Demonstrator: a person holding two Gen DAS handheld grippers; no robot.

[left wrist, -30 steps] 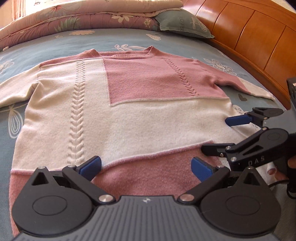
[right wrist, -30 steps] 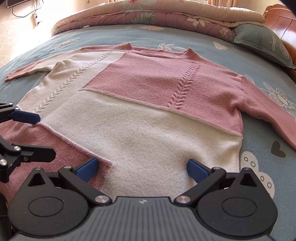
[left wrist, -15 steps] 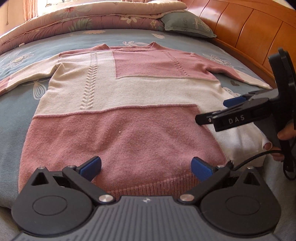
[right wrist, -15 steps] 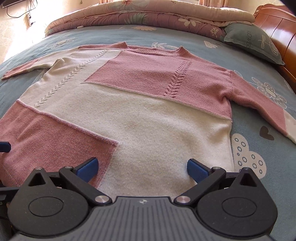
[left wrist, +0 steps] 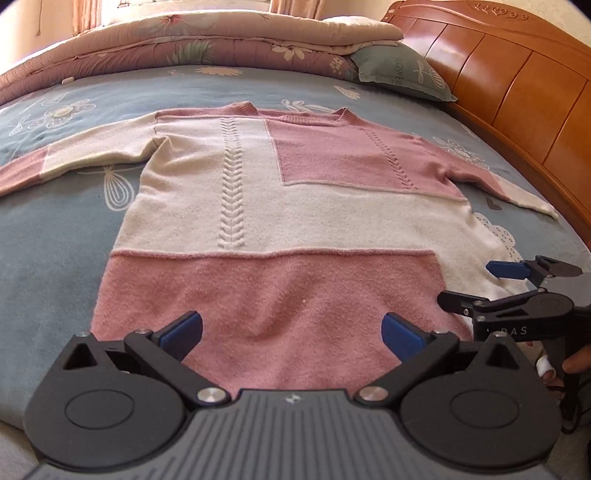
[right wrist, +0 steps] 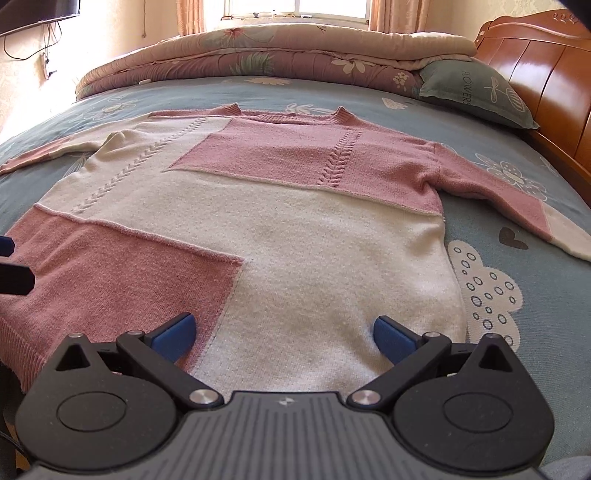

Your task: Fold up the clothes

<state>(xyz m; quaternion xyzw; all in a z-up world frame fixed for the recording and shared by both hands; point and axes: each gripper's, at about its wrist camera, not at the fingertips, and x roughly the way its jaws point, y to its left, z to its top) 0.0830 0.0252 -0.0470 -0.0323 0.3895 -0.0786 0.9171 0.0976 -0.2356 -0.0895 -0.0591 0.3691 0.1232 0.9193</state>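
The pink-and-cream sweater lies spread flat, sleeves out, on the bed. At the sweater's hem, the left gripper and right gripper hang wide open, holding nothing. This fits a garment laid out for folding; whichever fold follows, a pinch on an edge needs both layers caught.

This is a bedroom in a home. A bed with a blue flower-print sheet fills both views, backed by a glossy carved wooden headboard. A folded floral quilt and a grey-green pillow lie at its far end. Behind them a curtained window lets in daylight, and a wall-mounted screen with dangling cables shows at the upper left.
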